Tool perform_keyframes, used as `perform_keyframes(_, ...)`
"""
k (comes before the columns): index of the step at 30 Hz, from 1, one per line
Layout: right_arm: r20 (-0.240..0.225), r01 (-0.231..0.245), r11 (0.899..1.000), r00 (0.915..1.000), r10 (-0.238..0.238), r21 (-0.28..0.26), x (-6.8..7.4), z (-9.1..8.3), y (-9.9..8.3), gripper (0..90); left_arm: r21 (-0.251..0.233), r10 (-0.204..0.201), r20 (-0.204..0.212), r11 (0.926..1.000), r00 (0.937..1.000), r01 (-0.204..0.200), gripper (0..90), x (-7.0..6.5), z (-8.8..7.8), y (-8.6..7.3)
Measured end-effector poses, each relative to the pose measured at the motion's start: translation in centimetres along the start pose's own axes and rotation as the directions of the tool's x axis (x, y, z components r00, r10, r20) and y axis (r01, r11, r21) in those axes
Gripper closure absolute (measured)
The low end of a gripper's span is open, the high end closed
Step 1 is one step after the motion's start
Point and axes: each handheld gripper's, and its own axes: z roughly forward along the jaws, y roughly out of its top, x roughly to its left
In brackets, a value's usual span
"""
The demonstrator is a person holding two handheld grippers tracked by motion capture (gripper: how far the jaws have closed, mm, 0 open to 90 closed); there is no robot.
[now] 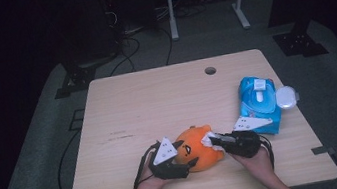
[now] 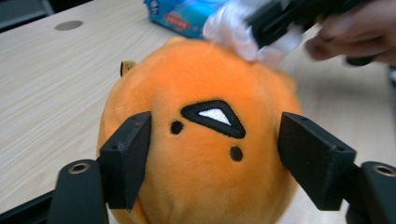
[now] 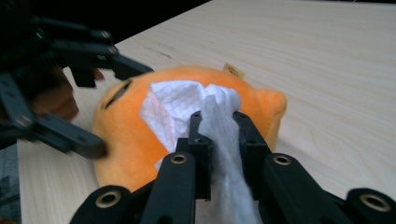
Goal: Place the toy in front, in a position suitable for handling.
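Observation:
An orange plush toy [image 1: 200, 150] with a stitched black face [image 2: 212, 116] lies near the front edge of the wooden table [image 1: 157, 101]. My left gripper [image 1: 189, 153] reaches in from the left, and its two black jaws hug the toy's sides [image 2: 217, 126], pads against the fur. My right gripper [image 1: 214, 141] comes from the right, shut on a crumpled white wipe [image 3: 177, 107]. The wipe lies pressed on the top of the toy [image 3: 121, 126], behind its face. In the left gripper view the wipe [image 2: 233, 28] shows blurred above the toy's head.
A blue pack of wet wipes [image 1: 259, 103] lies at the table's right side with its lid flipped open, and a round white cap [image 1: 286, 97] is beside it. A cable hole [image 1: 210, 70] sits near the far edge. Cables and stand legs cross the floor behind.

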Motion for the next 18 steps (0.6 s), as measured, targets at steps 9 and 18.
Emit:
perform_keyframes(9,0.014,0.079,0.997,0.9968,-0.079,0.009,1.7,0.0,0.8,79.1,0.046,-0.023,-0.025,0.9986,0.9994,0.024,29.0,0.3,0.6,-0.2)
perform_keyframes(18,0.025,0.120,0.993,0.9925,-0.120,0.014,1.4,-0.1,0.8,78.8,0.033,-0.059,-0.015,0.9977,0.9981,0.059,18.5,0.6,0.4,-0.4)
